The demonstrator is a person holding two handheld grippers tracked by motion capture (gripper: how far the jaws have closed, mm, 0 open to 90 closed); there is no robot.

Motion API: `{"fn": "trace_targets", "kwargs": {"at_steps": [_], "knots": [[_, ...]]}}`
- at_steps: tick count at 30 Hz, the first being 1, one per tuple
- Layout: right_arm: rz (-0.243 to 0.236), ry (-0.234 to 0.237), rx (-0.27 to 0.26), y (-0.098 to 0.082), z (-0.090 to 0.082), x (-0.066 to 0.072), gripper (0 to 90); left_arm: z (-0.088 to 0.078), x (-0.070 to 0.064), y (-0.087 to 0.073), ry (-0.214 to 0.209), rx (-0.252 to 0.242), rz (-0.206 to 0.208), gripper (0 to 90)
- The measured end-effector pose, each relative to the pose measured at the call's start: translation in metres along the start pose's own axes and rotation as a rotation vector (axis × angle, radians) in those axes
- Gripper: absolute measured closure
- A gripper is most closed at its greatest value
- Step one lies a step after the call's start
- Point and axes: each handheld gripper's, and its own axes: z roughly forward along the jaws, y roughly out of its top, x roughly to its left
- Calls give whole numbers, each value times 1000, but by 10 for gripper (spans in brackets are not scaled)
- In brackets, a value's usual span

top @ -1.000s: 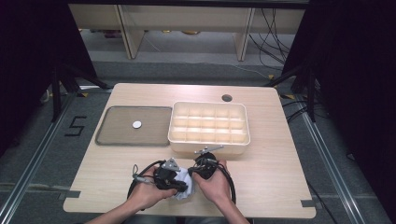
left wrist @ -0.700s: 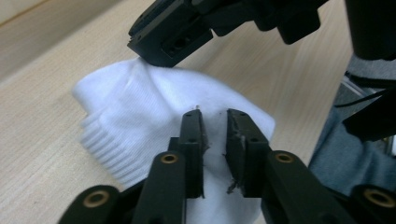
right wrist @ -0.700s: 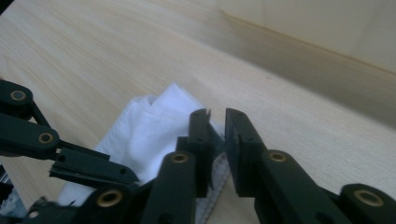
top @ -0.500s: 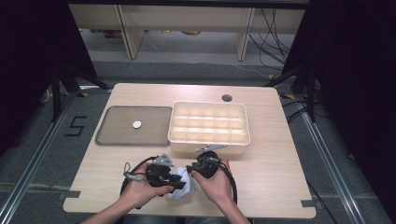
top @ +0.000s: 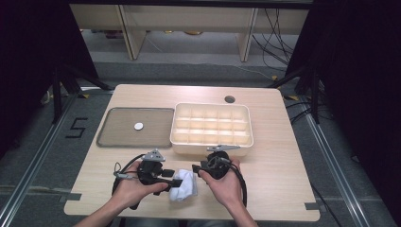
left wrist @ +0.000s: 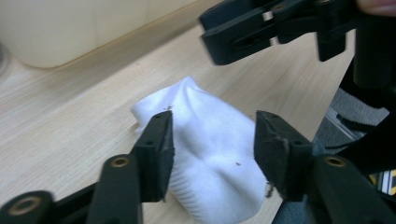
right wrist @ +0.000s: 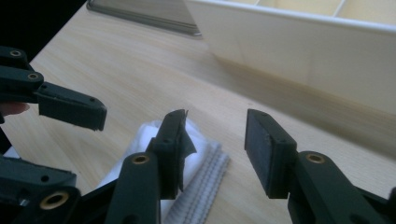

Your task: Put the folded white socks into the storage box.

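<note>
A crumpled white sock [top: 183, 186] lies on the wooden table near its front edge, between my two grippers. My left gripper [top: 169, 178] points right at it, open; in the left gripper view the sock [left wrist: 210, 158] sits just beyond and between the spread jaws of the left gripper [left wrist: 214, 137]. My right gripper [top: 197, 169] points left at the sock, open as well. In the right gripper view the sock [right wrist: 200, 164] lies behind the left jaw, ribbed cuff showing, and the gap of the right gripper [right wrist: 214, 140] holds nothing.
A cream compartment box [top: 211, 140] stands just beyond the grippers, its wall [right wrist: 303, 46] close to the right one. A dark flat tray [top: 113, 135] with a small white disc [top: 138, 126] lies to the box's left. The table's front edge is close behind the hands.
My left gripper has drawn back a little to the left, away from the sock. The right gripper and the sock have hardly moved.
</note>
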Motion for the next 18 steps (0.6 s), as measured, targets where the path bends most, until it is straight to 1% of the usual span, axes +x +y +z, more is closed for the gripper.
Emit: {"fn": "trace_targets", "kwargs": {"at_steps": [1, 2, 3, 4, 5, 6, 7, 8, 9, 10, 11, 12, 13, 15, 16, 17, 18], "knots": [[0, 0, 0, 0, 0, 0, 570, -1, 1, 0, 3, -6, -10, 417], [-6, 7, -8, -1, -3, -2, 565, -2, 3, -1, 6, -6, -13, 395], [0, -6, 1, -2, -5, -5, 560, -3, 5, -2, 7, -8, -18, 374], [4, -4, -10, -5, -9, -10, 552, -3, 10, -4, 17, -13, -39, 355], [4, -4, -10, -5, -9, -10, 552, -3, 10, -4, 17, -13, -39, 348], [27, -11, -14, -9, -14, -14, 545, -3, 16, -8, 17, 6, -57, 344], [13, -17, -25, -11, -16, -18, 542, -2, 18, -10, 16, 12, -71, 343], [19, 1, -35, -14, -19, -21, 540, -1, 21, -11, 4, 18, -81, 342], [19, 1, -35, -14, -19, -21, 540, -1, 21, -11, 4, 18, -81, 341], [41, -14, -39, -19, -23, -25, 535, -1, 25, -13, 8, 21, -98, 340], [41, -14, -39, -19, -23, -25, 535, -1, 25, -13, 8, 21, -98, 340], [57, -15, -45, -24, -27, -29, 532, 0, 26, -13, 10, 19, -107, 339], [53, -23, -51, -26, -28, -32, 531, 1, 28, -13, 8, 22, -116, 338], [60, -24, -56, -29, -29, -34, 531, 1, 28, -13, 13, 18, -120, 338], [63, -21, -66, -33, -33, -38, 531, 2, 29, -12, 16, 15, -129, 338], [67, -33, -68, -35, -34, -39, 531, 2, 29, -12, 8, 18, -129, 338], [69, -29, -72, -37, -36, -41, 531, 2, 30, -12, 5, 19, -129, 339]]}}
